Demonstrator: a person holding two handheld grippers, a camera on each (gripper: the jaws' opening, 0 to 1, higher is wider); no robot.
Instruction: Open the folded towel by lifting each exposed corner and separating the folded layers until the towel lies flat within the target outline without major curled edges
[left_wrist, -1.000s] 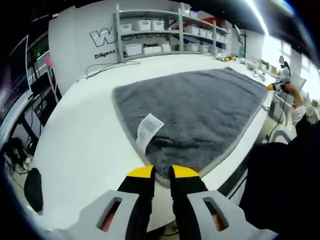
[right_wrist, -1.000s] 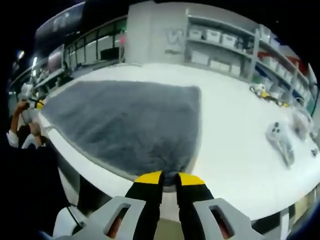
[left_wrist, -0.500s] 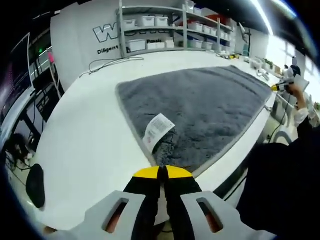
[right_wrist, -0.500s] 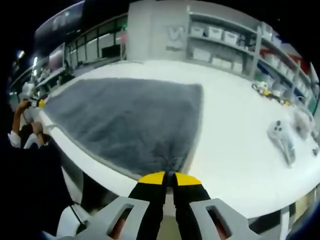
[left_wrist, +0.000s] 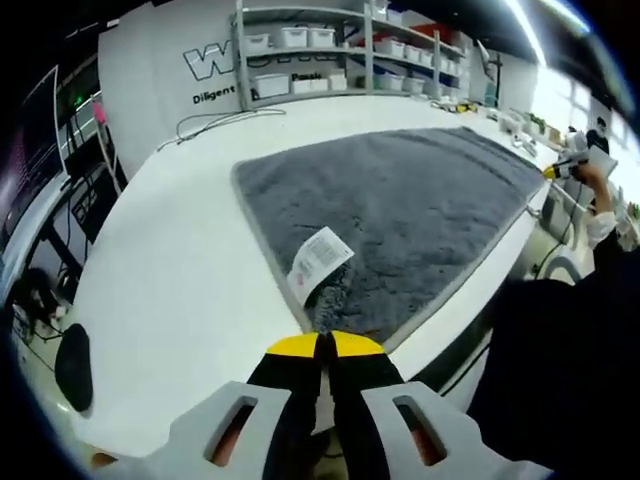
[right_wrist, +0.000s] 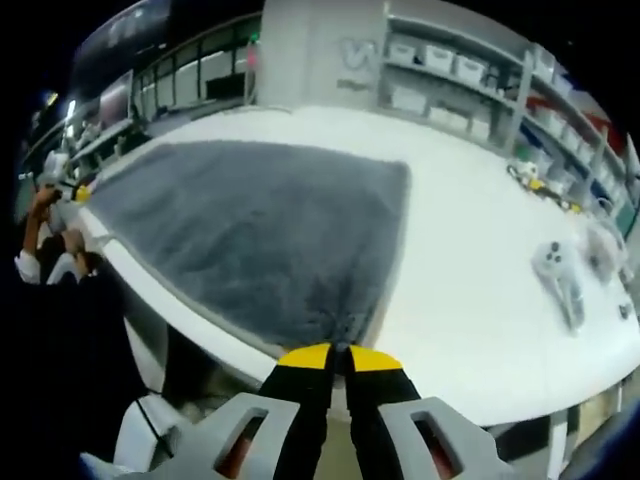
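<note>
Both grippers unchanged, clamping towel (left_wrist: 400, 210) corners

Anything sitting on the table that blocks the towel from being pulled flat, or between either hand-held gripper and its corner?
Nothing visible. Both hand-held grippers are shut on near corners of the towel. Its white label lies on top.
</note>
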